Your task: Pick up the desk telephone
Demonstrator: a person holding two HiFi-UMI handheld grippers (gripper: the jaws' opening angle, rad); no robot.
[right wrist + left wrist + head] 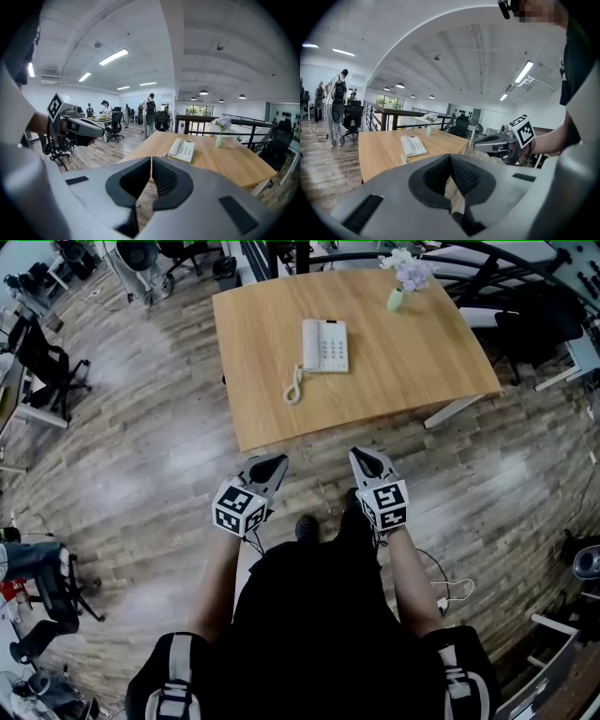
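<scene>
A white desk telephone (324, 345) lies on the wooden table (412, 371), handset on its left side, coiled cord (294, 387) trailing toward the near edge. The phone also appears in the left gripper view (412, 146) and the right gripper view (182, 150). My left gripper (273, 463) and right gripper (361, 457) are held side by side over the floor, short of the table's near edge, both pointing at it. Each is shut with nothing between the jaws. The right gripper (480, 143) shows beside the left one's jaws (450, 157).
A small vase of pale flowers (404, 277) stands at the table's far right corner. Office chairs (42, 367) and equipment stand on the wooden floor to the left. People (336, 105) stand in the distance. A railing (243, 126) runs behind the table.
</scene>
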